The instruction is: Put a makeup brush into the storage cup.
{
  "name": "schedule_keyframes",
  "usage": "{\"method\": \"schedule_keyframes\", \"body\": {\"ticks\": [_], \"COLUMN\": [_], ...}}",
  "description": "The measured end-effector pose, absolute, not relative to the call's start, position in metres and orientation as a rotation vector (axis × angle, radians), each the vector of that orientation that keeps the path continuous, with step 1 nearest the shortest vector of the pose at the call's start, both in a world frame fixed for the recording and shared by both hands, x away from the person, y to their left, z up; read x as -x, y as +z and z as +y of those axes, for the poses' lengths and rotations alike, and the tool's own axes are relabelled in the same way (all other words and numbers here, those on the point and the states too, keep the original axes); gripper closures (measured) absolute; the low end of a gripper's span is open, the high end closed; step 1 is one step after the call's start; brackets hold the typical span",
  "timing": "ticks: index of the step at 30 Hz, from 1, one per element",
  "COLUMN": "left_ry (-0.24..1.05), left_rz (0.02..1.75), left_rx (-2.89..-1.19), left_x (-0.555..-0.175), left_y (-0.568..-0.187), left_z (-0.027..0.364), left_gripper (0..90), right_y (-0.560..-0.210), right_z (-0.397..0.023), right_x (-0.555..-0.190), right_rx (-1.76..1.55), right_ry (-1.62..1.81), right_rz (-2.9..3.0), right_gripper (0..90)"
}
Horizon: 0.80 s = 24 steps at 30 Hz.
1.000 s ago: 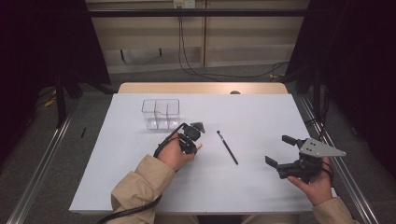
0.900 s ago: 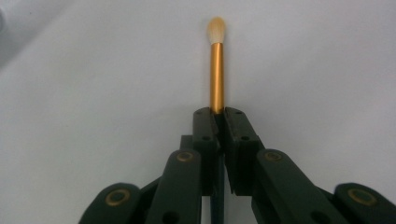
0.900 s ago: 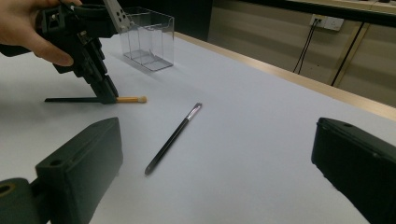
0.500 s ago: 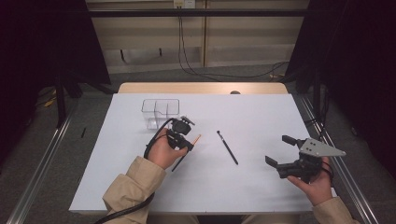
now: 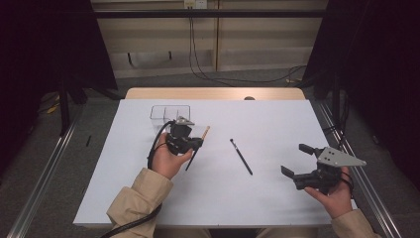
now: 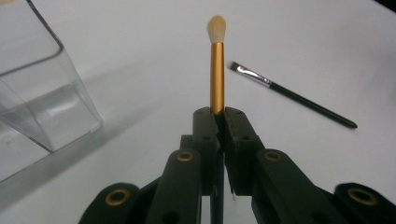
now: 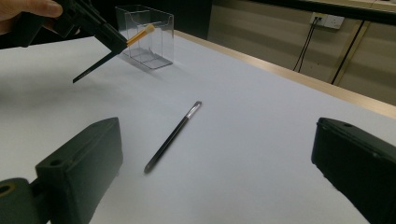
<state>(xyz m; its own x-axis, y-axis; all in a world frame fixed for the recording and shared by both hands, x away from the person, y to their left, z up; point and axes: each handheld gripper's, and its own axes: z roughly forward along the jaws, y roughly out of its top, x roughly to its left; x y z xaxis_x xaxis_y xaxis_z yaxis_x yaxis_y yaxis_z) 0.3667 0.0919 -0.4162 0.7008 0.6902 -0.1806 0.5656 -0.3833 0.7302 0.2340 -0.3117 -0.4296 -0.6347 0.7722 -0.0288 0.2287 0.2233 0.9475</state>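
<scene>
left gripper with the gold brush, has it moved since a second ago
Yes. The left gripper, shut on the gold brush, has moved left, away from the black brush and closer to the clear box.

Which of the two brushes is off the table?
The gold-ferruled brush with the pale fluffy tip: the left gripper is shut on it, near the clear box. The thin black brush with the flat silver-ferruled tip lies loose on the table.

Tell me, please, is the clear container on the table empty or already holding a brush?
Empty: the clear container holds nothing; the gold brush sits in the left hand-held gripper.
</scene>
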Motion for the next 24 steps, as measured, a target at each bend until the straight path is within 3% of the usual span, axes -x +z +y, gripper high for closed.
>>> {"method": "schedule_keyframes", "body": {"ticks": [24], "left_ry": [0.369], "left_rz": [0.919], "left_rx": [-1.723], "left_x": [-0.363], "left_y": [-0.404], "left_z": [0.114], "left_gripper": [84.1], "right_y": [-0.431], "right_z": [-0.312], "right_x": [-0.235], "right_rx": [-0.920], "right_ry": [1.417], "right_rz": [1.999], "right_gripper": [1.6]}}
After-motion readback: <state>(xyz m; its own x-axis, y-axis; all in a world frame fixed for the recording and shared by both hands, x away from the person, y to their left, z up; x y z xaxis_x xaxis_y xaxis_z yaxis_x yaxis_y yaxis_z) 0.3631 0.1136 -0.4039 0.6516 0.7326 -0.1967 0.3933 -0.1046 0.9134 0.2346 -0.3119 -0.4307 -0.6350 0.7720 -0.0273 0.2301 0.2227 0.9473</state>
